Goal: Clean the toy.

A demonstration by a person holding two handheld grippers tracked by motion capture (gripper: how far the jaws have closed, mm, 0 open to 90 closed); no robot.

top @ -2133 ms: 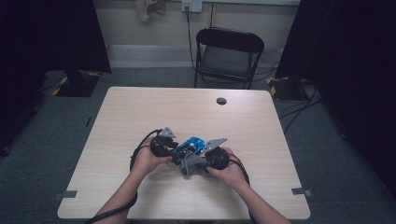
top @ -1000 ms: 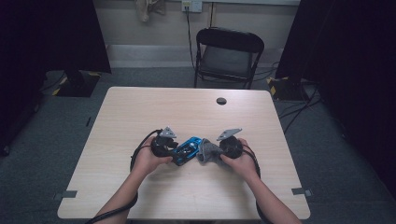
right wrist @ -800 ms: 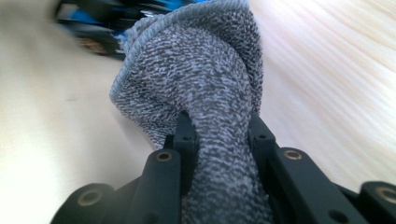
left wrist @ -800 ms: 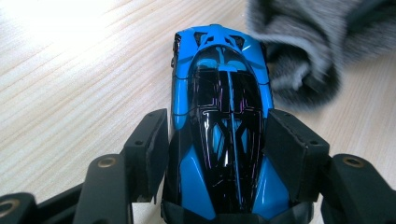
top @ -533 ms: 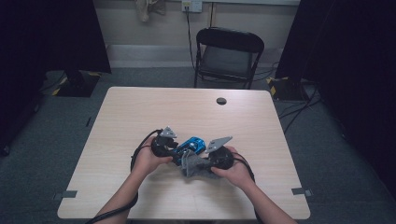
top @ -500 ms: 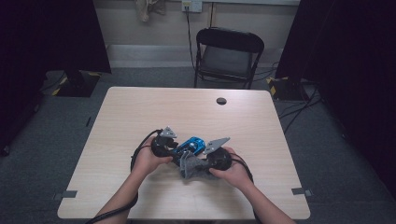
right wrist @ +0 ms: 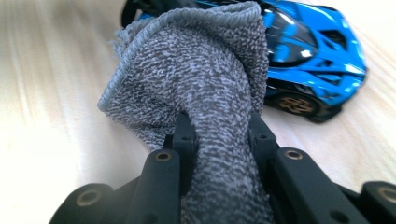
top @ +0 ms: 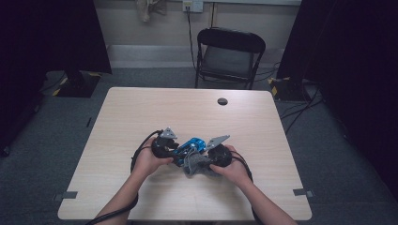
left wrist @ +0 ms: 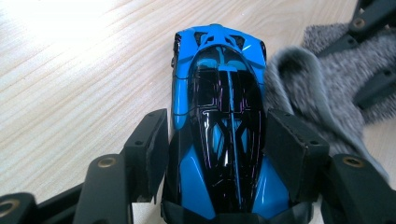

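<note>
A blue and black toy car [top: 193, 144] [left wrist: 219, 93] [right wrist: 313, 51] stands on the wooden table [top: 187, 112], near the front middle. My left gripper [top: 180, 151] [left wrist: 218, 145] is shut on its rear half, one pad pressed on each flank. A grey knitted cloth [top: 194, 165] [left wrist: 308, 88] [right wrist: 201, 79] is bunched against the car's side. My right gripper [top: 201, 163] [right wrist: 222, 133] is shut on that cloth, which bulges up between the jaws. Both grippers are held in a person's hands and face each other across the car.
A small black round disc [top: 222, 101] lies near the table's far edge. A black folding chair [top: 230, 54] stands behind the table. Cables trail from both grippers toward the front edge. Bare tabletop extends to the left, right and back.
The right gripper has swung the cloth from the car's right end down and left along its near side. The left gripper and the car have stayed put.
</note>
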